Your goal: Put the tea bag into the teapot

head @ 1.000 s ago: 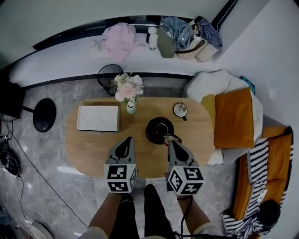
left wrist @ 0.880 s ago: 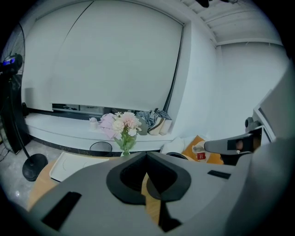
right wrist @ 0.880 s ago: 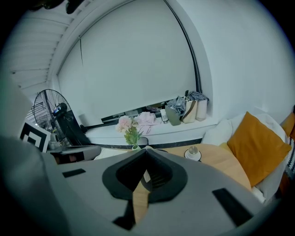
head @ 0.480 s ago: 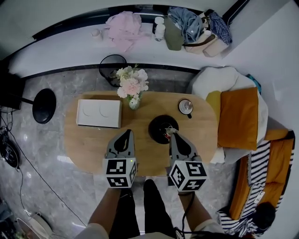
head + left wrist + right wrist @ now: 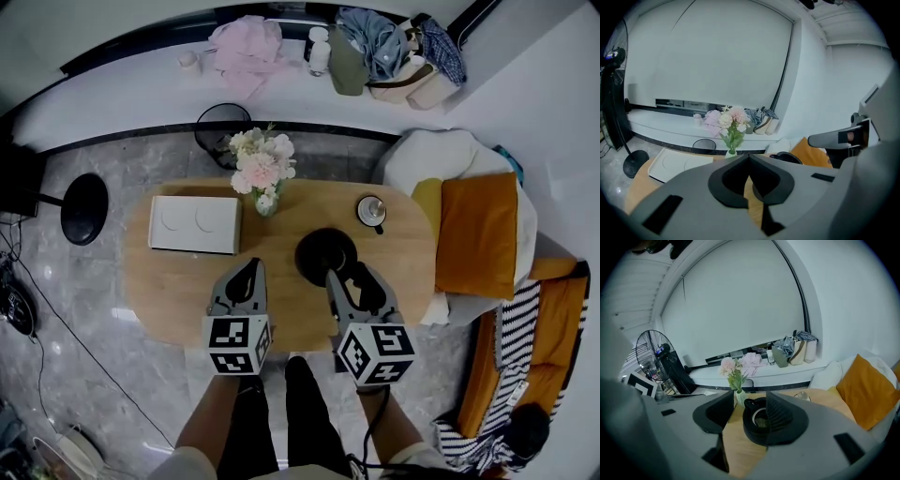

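The right gripper hovers at the near edge of the black teapot, which stands near the middle of the oval wooden bench. Its jaws are opening and stand wide apart with nothing pressed between the pads. In the right gripper view, the teapot shows in the gap between them, and the right-hand jaw covers its right side. Inside the teapot's pale-ringed opening lies a dull brownish shape that appears to be the tea bag, clear of both jaws.

The left gripper is held over bare wood to the left of the teapot, apart from it. Its jaws are closed tip to tip and hold nothing.

A vase of pink and white flowers stands behind the teapot and a little to its left. A flat white tray lies further left. A small glass cup sits toward the bench's far right.

Beyond the bench are a black wastebasket and a window ledge with pink cloth and bags. An orange cushion lies to the right, and a round black stand base to the left.
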